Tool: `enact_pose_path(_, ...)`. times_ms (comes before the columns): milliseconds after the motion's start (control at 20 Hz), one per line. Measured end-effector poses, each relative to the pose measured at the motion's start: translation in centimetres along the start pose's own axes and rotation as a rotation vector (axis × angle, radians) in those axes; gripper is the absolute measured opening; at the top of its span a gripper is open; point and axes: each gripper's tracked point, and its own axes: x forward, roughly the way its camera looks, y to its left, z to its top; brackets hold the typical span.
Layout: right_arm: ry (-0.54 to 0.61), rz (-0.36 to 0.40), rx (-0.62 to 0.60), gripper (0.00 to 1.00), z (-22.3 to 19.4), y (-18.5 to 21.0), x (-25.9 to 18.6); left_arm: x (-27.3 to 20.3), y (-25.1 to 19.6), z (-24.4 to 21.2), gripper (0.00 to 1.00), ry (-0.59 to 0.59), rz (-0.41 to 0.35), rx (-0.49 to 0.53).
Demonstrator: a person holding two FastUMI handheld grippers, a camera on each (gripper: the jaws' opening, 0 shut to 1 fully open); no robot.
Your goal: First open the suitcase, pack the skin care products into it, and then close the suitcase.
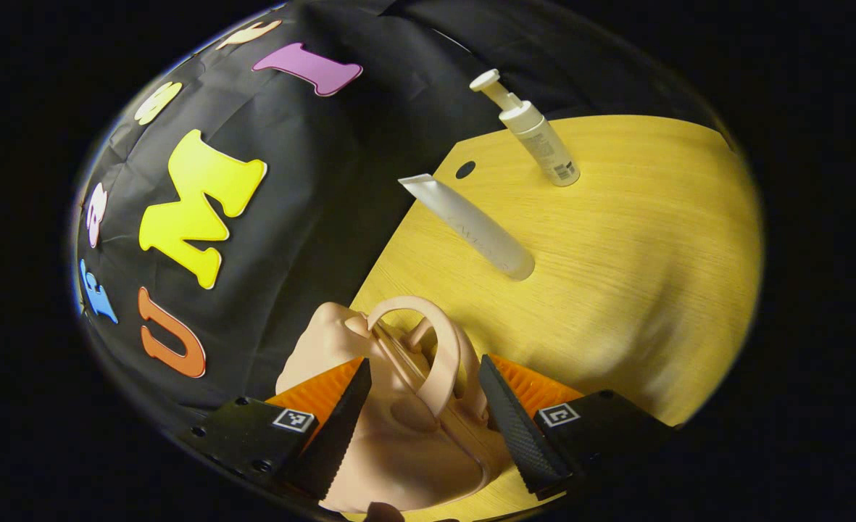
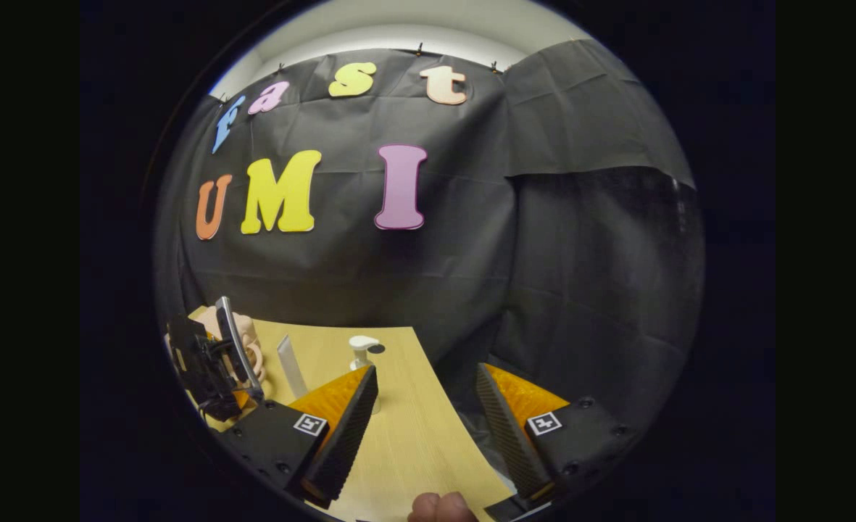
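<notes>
A small pale pink suitcase lies shut at the near left corner of the yellow wooden table, its arched handle raised. My left gripper is open, its fingers standing either side of the handle without pressing on it. Beyond it lie a white tube and a white pump bottle, both apart from the suitcase. In the right gripper view my right gripper is open and holds nothing, above the table's right edge. There the left gripper covers most of the suitcase, with the tube and pump bottle beside it.
A round dark hole sits near the table's far corner. Black cloth walls close in the table at the back and on both sides. A fingertip of the holding hand shows at the bottom of the right gripper view.
</notes>
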Motion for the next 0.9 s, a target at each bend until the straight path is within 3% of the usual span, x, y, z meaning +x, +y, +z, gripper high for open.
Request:
enact_pose_path(250, 0.015, 0.01, 0.011, 0.81, -0.7, 0.2, 0.3, 1.2, 0.1, -0.1, 0.89, 0.044, 0.011, 0.025)
enact_pose_path(450, 0.021, 0.014, 0.031, 0.82, -1.1, 0.6, 0.3, 2.0, 0.3, -0.5, 0.74, 0.096, 0.01, 0.041)
enact_pose_path(650, 0.007, 0.025, 0.019, 0.82, -1.0, 1.5, 0.0, 3.3, -0.4, -1.1, 0.53, 0.168, -0.01, 0.091)
enact_pose_path(900, 0.013, 0.02, 0.03, 0.81, -1.1, 1.5, -0.9, 3.1, -1.2, -1.1, 0.39, 0.207, -0.019, 0.098)
